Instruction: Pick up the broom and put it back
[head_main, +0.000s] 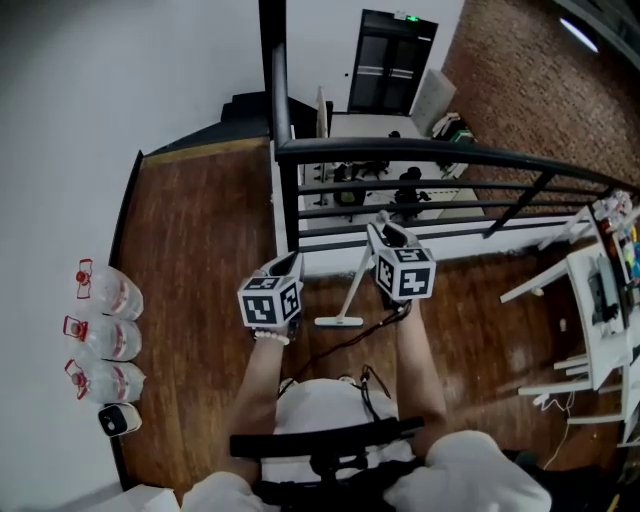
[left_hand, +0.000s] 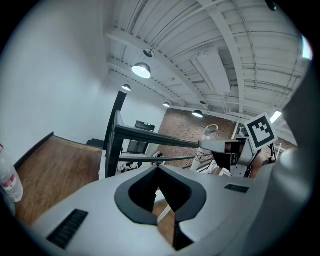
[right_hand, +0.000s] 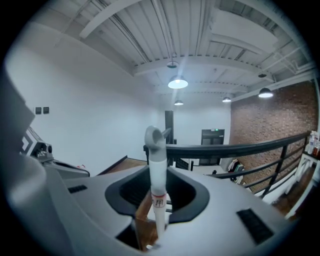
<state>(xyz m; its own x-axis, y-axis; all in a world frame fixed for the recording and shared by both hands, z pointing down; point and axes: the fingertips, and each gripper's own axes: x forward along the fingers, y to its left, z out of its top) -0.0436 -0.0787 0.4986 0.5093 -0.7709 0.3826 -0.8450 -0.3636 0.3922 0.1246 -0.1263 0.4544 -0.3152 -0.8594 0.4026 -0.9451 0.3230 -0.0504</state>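
Note:
The broom has a white handle (head_main: 360, 280) and a flat white head (head_main: 339, 321) that hangs just over the wooden floor. My right gripper (head_main: 388, 232) is shut on the handle near its top. In the right gripper view the handle (right_hand: 156, 170) stands upright between the jaws, its hanging loop above them. My left gripper (head_main: 284, 266) is level with the right one, a little to its left, shut and holding nothing. In the left gripper view the jaws meet at their tips (left_hand: 158, 170). Beyond them show the broom's top end (left_hand: 207, 142) and the right gripper (left_hand: 240, 150).
A black metal railing (head_main: 430, 150) runs straight ahead, with a lower floor beyond it. Three water bottles (head_main: 105, 335) and a small white device (head_main: 118, 420) lie along the left wall. A white desk (head_main: 600, 300) stands at the right.

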